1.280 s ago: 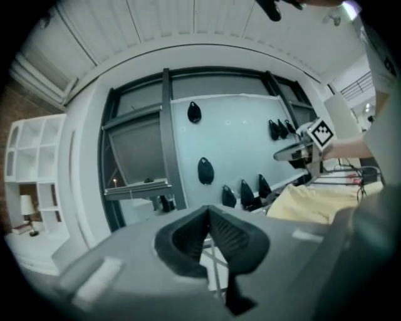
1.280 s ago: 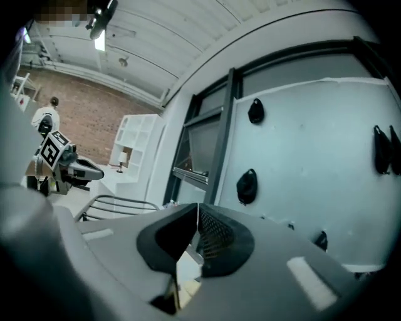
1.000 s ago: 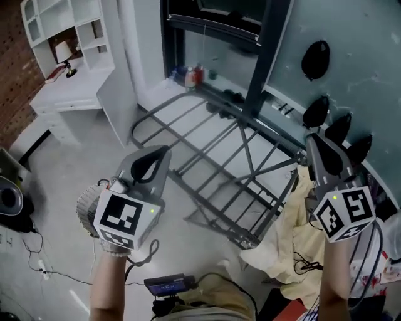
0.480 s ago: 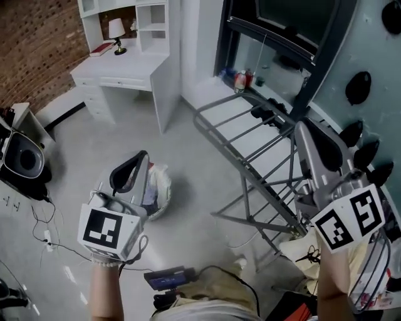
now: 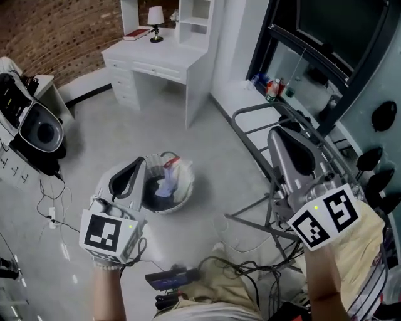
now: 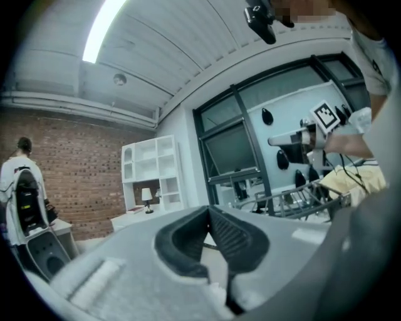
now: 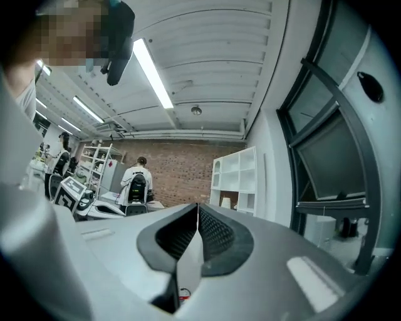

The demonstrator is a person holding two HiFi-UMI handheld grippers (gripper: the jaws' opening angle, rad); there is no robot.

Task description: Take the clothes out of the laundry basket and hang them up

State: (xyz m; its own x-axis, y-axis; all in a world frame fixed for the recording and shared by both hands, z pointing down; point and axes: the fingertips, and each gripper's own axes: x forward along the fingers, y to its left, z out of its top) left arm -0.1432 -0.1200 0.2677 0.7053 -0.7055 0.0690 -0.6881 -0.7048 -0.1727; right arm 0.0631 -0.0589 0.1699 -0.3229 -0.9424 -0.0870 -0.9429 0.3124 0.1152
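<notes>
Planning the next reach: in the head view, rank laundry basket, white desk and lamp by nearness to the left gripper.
1. Laundry basket, right beside the left gripper.
2. White desk, farther back.
3. Lamp, atop desk's rear.

Pale grey on left gripper point(image 5: 139, 163) and right gripper point(image 5: 276, 133); black on ribbed pads point(image 7: 216, 235); black-and-white squares on marker cubes point(image 5: 108, 233). White on laundry basket point(image 5: 170, 209); dark navy, pale blue and a red scrap among clothes point(image 5: 164, 187). Dark grey on drying rack point(image 5: 249, 129). Pale yellow on garment point(image 5: 371, 233). Red-brown on brick wall point(image 5: 59, 25), white on desk point(image 5: 164, 57), grey on floor point(image 5: 100, 135).
</notes>
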